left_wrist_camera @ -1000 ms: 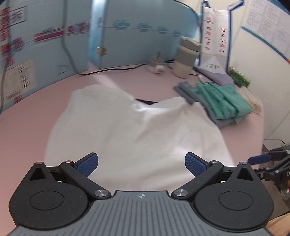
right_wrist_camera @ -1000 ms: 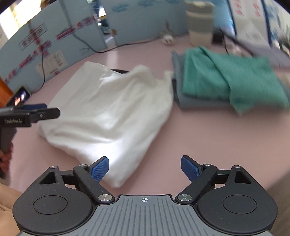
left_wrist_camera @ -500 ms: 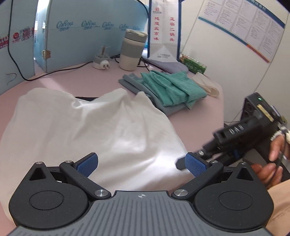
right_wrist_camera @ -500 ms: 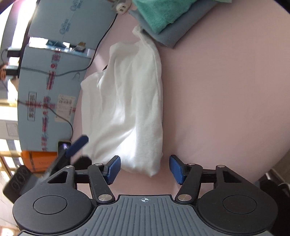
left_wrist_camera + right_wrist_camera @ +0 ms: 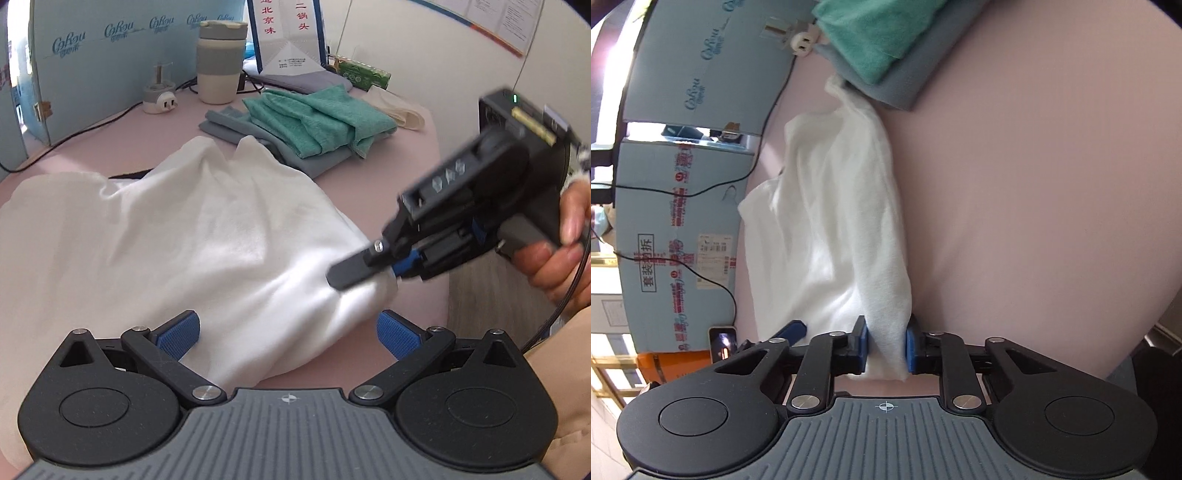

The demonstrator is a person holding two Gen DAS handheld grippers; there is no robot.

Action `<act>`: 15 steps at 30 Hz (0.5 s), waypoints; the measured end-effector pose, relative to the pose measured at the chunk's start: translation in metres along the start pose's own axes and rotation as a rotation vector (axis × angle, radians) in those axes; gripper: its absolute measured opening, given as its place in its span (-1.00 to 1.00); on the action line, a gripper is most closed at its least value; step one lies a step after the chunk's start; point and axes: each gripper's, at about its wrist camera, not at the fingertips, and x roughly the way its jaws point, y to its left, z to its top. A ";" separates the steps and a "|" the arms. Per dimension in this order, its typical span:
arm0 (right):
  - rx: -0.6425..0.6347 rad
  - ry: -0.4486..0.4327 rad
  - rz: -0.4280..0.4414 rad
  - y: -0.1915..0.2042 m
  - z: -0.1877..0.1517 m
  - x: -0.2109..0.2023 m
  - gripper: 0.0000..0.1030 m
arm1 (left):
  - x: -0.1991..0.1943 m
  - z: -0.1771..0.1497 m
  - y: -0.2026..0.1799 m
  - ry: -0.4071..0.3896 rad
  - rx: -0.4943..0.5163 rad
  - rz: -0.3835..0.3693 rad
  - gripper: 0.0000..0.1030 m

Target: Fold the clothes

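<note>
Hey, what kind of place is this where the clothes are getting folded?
Probably a makeshift workspace or lab corner, not a home laundry. A pink table is walled in by blue foam panels, with power cables and a plug adapter trailing across it, and a printed notice hangs on the white wall.

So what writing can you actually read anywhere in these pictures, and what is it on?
"CaRou", repeated: pale blue foam board behind the pink table.
"北京味" and "二锅头": white and blue paper bag.
"套装勿拆": boxed label on that board.
Red tape print, white sticker, wall poster: too small.

Office desk: wall notices, partitions
</note>
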 end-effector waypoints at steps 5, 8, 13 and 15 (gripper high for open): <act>-0.127 -0.027 0.080 0.040 0.010 -0.004 -0.73 | 0.004 -0.006 -0.001 0.001 0.071 0.118 1.00; -0.221 -0.035 0.119 0.070 0.017 0.001 -0.73 | 0.004 -0.008 0.006 0.029 0.045 0.123 1.00; -0.387 -0.010 0.213 0.132 0.021 0.025 -0.73 | -0.012 -0.015 0.015 -0.008 -0.023 0.090 1.00; -0.473 0.017 0.239 0.160 0.017 0.042 -0.75 | -0.018 -0.020 0.020 -0.019 -0.048 0.091 1.00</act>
